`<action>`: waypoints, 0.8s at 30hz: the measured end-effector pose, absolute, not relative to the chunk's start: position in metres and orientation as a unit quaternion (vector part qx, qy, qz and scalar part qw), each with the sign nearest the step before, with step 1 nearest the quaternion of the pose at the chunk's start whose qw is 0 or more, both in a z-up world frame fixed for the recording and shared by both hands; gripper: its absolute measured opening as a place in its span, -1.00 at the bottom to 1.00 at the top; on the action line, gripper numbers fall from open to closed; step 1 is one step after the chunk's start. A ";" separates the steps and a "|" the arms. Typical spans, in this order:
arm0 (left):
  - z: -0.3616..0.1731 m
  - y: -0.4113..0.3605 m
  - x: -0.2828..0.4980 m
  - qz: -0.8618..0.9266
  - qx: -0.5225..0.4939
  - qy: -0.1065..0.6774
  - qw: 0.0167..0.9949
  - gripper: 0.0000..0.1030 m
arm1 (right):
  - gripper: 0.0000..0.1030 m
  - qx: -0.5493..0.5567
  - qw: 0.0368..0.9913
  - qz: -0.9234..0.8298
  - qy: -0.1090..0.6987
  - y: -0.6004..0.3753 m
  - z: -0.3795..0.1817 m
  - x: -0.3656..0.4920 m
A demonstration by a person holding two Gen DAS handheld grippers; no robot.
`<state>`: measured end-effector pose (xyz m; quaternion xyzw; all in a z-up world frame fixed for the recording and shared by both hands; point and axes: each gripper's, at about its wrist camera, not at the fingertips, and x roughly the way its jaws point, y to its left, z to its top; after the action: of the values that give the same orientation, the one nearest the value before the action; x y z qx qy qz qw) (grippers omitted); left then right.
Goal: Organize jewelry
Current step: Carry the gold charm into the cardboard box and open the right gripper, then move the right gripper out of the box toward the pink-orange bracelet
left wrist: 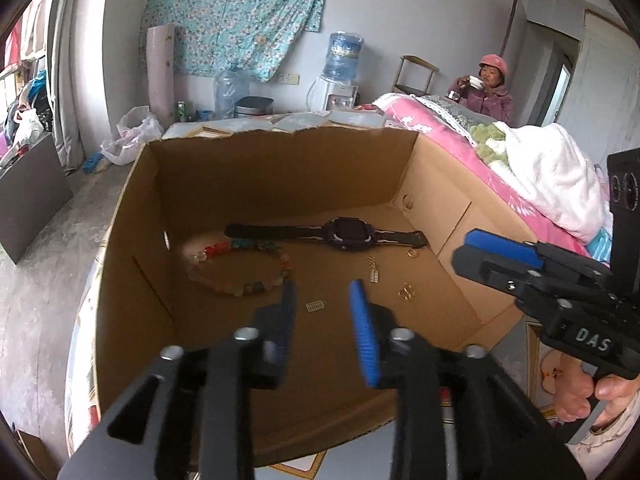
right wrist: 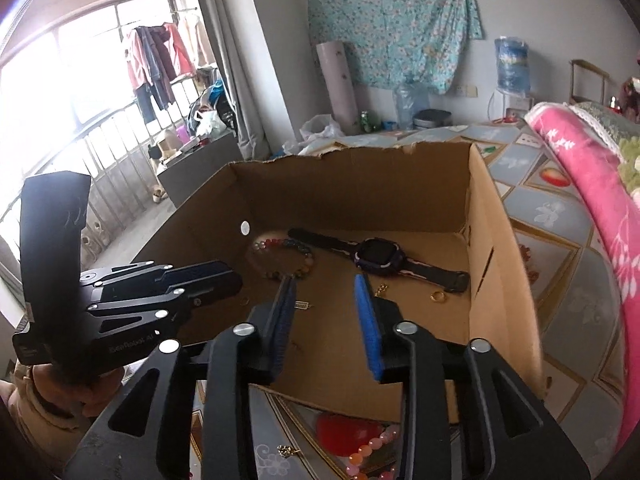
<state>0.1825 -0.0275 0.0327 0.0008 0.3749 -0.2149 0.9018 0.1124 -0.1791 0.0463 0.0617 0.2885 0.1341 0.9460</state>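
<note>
A cardboard box (left wrist: 132,240) stands open on the patterned tabletop (right wrist: 536,208), and everything is placed by it. On its floor a black watch (left wrist: 344,232) lies along the far wall, a beaded bracelet (left wrist: 240,264) toward the left wall, a gold ring (left wrist: 412,253) and small charms (left wrist: 374,270) nearer the right wall. The left gripper (left wrist: 322,304) and right gripper (right wrist: 326,300) hover over the near edge, jaws apart and empty. Another bead string (right wrist: 368,448) lies outside the near wall.
</note>
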 end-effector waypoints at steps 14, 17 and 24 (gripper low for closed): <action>0.070 -0.014 0.144 -0.225 -0.004 0.306 0.925 0.28 | -0.04 0.062 0.963 0.127 0.229 -0.186 0.076 0.074; 0.076 -0.007 0.130 -0.223 0.001 0.291 0.931 0.36 | 0.04 0.059 0.967 0.129 0.213 -0.186 0.081 0.062; 0.080 0.005 0.100 -0.227 0.011 0.275 0.934 0.45 | 0.12 0.051 0.972 0.123 0.194 -0.186 0.084 0.036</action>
<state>0.0996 0.0048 0.0798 0.0109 0.2748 -0.2271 0.9342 0.0356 -0.1863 0.0836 0.0512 0.1941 0.1228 0.9719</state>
